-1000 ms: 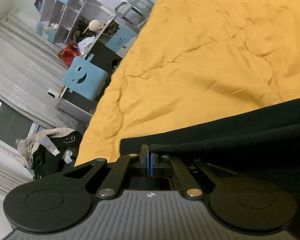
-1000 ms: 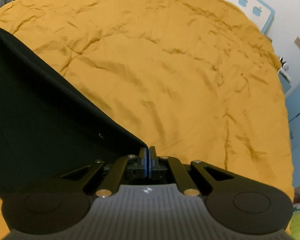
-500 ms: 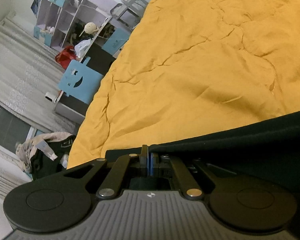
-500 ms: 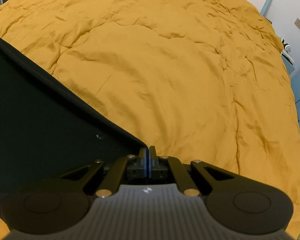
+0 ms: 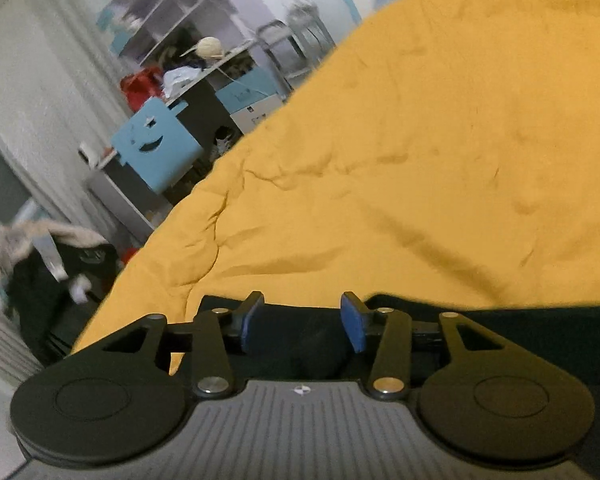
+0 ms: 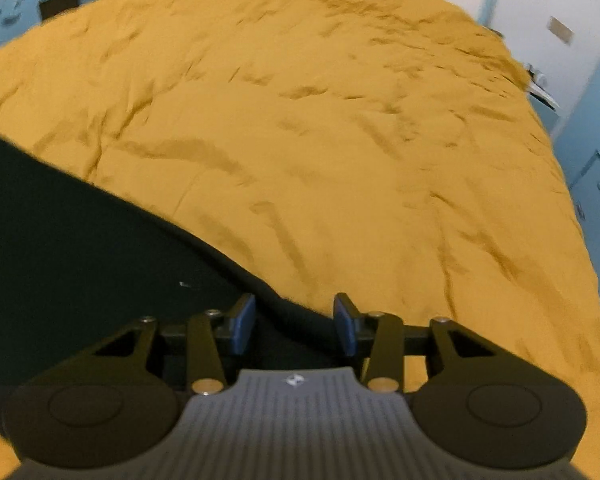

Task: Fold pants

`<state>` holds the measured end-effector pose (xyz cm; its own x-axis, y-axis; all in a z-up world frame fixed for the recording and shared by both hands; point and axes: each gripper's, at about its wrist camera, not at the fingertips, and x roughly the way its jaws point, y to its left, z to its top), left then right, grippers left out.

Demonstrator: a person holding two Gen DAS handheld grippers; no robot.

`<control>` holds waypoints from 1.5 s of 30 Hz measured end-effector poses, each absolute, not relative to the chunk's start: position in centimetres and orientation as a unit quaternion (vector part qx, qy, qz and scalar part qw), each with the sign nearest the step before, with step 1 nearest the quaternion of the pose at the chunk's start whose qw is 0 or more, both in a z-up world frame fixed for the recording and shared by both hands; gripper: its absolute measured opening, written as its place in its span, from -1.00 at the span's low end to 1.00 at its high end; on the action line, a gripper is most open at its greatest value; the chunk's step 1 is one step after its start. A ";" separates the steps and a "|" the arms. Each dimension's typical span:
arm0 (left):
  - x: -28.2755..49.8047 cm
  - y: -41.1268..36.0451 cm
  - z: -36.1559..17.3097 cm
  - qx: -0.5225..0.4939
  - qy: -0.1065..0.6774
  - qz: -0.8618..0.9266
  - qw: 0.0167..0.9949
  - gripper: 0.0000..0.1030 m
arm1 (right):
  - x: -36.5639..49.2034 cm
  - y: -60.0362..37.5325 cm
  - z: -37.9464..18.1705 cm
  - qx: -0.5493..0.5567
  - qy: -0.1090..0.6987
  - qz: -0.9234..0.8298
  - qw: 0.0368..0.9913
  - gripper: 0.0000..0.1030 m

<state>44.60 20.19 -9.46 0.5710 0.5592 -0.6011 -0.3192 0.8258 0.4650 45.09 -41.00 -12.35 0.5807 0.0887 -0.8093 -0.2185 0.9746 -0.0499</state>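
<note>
A second ago both tools were clenched on the dark pants [image 5: 520, 332]; now the left tool [image 5: 302, 322] is opening, its pads clear of the cloth lying between them; the right tool [image 6: 294, 322] is opening too, letting the edge drop onto the yellow bed [image 6: 340, 140]; this fold looks laid down.

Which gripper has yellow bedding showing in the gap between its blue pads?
The right gripper: the pants edge runs slantwise through its opening jaws, with yellow bedding beyond. The left gripper, also opening, shows only pants.
</note>
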 end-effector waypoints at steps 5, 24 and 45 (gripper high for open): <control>40.2 19.5 -7.0 0.050 0.403 0.181 0.896 -0.01 | 41.0 -46.1 -12.2 0.064 0.461 0.066 0.883 -0.25; 39.1 19.9 -10.1 0.185 0.418 0.118 0.881 0.15 | 48.1 -47.0 -15.9 0.111 0.443 0.108 0.883 -0.34; 44.9 23.0 -12.8 0.159 0.392 0.208 0.882 -0.95 | 44.4 -46.3 -12.0 0.064 0.371 0.142 0.916 -1.00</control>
